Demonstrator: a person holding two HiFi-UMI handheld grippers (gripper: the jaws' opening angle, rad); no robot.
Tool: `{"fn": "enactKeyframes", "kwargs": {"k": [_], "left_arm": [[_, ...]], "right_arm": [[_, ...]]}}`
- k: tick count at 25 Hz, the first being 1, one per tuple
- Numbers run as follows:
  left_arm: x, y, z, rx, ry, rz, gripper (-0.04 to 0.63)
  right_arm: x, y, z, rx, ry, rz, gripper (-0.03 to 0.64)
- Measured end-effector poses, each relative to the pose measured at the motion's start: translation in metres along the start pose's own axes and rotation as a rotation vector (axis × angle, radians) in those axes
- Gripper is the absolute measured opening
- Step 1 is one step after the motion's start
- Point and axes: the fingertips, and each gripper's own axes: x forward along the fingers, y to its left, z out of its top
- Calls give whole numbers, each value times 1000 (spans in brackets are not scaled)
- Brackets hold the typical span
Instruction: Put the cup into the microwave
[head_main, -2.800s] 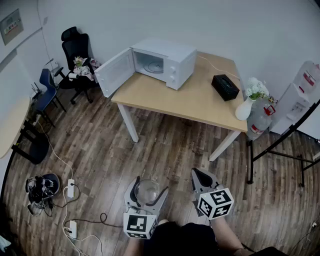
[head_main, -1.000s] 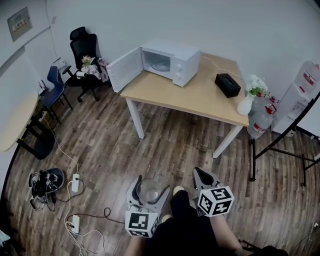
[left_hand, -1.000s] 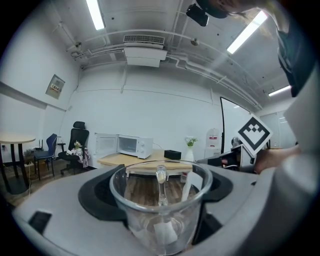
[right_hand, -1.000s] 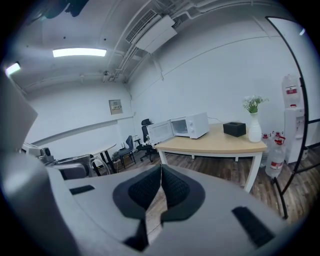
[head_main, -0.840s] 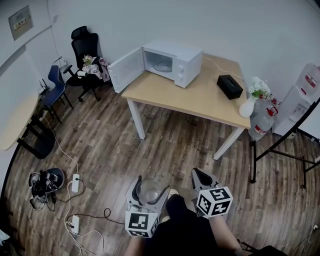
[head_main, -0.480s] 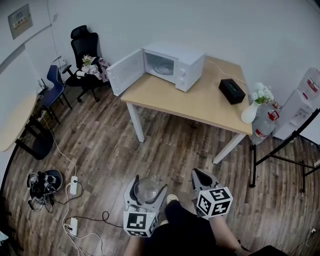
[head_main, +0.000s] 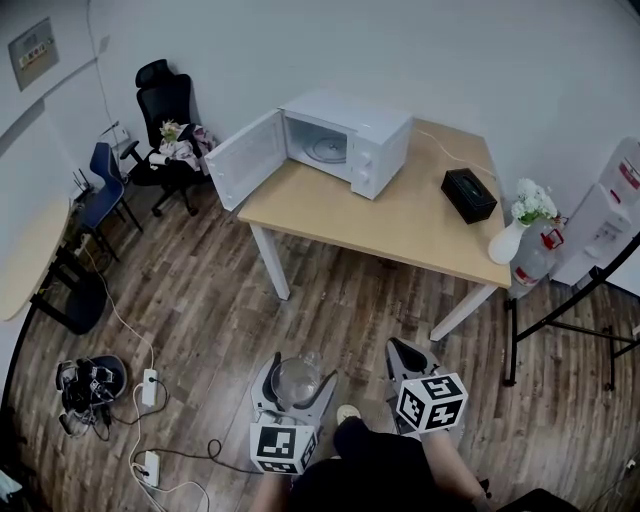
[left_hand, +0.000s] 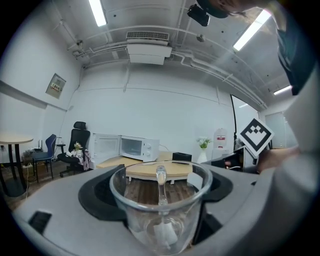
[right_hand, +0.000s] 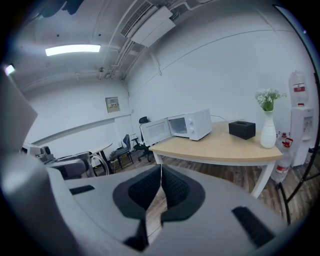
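We record the left gripper (head_main: 296, 373), held low and level at near left, clamped on the glass cup (left_hand: 160, 210), upright, axis vertical, handle toward the far microwave (head_main: 345, 140); right gripper (head_main: 403, 352) alongside, jaws together, empty.

Cup (left_hand: 160, 210): clear, colourless glass. Left gripper (head_main: 295, 378) and right gripper (head_main: 408, 356): grey bodies, black jaw pads, and each carries a white cube with black square markers. Microwave (head_main: 345, 140): white, door included. Table (head_main: 400, 220): pale wood top, white legs. Box (head_main: 469, 195): black. Vase (head_main: 507, 243): white, holding white flowers with green leaves. Floor (head_main: 200, 300): dark brown planks, streaked grain. Office chair (head_main: 163, 95): black. Second chair (head_main: 98, 170): blue.
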Motion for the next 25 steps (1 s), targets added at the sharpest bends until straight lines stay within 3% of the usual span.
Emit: {"fn": "enactKeyframes", "kwargs": {"k": [13, 25], "left_arm": [[70, 36, 22, 14, -7, 37, 431], [117, 39, 11, 1, -5, 74, 431]], "right_arm": [[74, -27, 45, -16, -3, 42, -5], [110, -61, 49, -11, 3, 74, -5]]}}
